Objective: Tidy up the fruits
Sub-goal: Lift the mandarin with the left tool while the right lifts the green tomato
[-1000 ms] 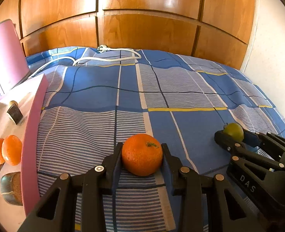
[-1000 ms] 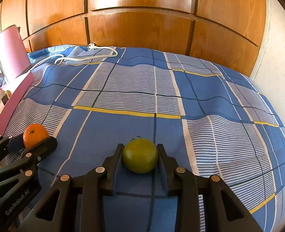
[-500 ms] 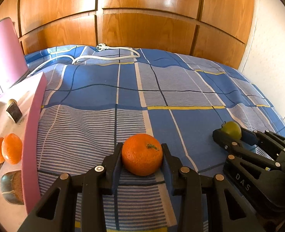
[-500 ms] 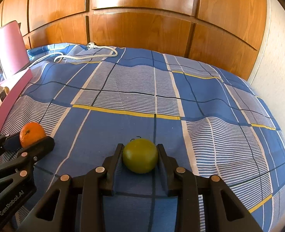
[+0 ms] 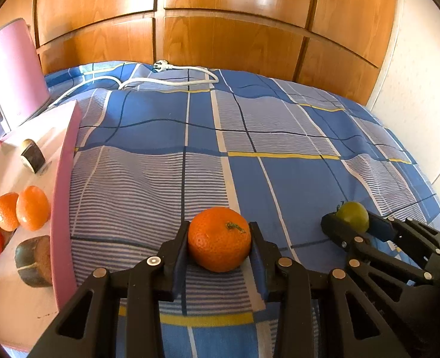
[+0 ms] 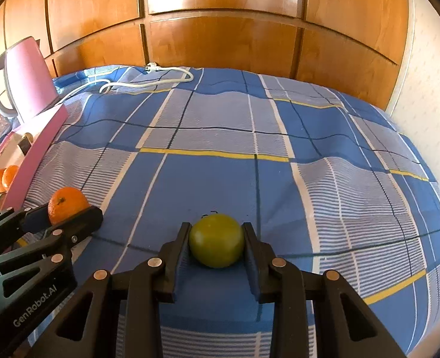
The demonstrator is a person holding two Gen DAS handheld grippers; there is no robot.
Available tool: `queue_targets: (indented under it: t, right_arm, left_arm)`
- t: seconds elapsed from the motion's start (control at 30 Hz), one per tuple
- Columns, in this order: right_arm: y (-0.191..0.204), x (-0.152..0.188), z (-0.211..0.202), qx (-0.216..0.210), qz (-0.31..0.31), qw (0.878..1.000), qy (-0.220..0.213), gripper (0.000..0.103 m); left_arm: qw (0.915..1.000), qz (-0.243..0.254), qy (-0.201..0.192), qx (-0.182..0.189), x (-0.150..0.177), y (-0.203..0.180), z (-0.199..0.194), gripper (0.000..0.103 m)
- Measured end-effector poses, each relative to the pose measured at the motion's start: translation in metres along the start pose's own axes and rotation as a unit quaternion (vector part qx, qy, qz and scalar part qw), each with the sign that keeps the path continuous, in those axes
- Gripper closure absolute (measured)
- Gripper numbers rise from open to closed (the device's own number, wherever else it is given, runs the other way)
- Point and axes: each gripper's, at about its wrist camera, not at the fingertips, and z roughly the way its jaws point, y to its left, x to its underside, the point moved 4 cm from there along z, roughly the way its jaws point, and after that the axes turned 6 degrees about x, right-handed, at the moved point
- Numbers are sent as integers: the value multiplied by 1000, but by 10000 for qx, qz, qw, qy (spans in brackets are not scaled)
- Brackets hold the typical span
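Left tongs clamp the orange, right tongs the green fruit, ready for the pink tray at left

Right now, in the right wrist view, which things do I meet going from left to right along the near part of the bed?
Pink tray with fruit → left gripper holding the orange → right gripper holding the green fruit.

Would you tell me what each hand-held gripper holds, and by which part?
Left hand-held gripper: orange, by its sides. Right: green fruit, by its sides.
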Motion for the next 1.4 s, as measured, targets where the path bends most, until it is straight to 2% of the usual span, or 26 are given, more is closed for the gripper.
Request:
queue_targets:
  t: [0.73,1.4]
  right_arm:
    - [20,5,-22,-359,-33,9993,77,70]
    - [57,-9,-51,-1032,-181,9945,-63,70]
  left_arm:
    - [9991,-95,-396,130,-7,3,-48,66]
    - [9959,-562,-710,-24,-17,39,-89,66]
